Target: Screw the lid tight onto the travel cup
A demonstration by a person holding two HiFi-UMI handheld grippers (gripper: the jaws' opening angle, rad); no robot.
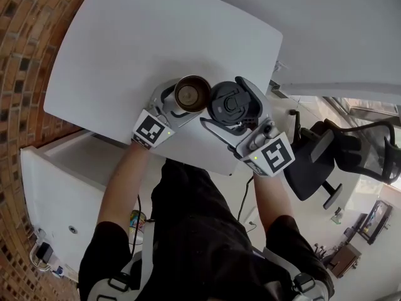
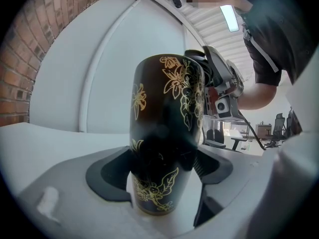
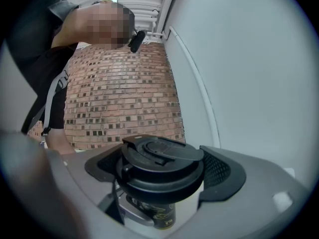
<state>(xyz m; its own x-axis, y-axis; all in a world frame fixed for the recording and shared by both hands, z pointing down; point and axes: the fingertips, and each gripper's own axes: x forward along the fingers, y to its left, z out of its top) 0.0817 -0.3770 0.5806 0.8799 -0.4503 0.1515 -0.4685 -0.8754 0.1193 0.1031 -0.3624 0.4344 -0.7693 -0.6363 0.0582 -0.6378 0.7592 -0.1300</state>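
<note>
White rounded surface, with a brick wall at left. Left gripper: fingers set against both sides of the upright travel cup (black, gold flower pattern, mouth open), which stands by the surface's near edge. Right gripper: fingers clamped on the black lid, held level just right of the cup's mouth.

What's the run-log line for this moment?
left hand-held gripper: grips travel cup | right hand-held gripper: grips lid | lid: off travel cup
</note>
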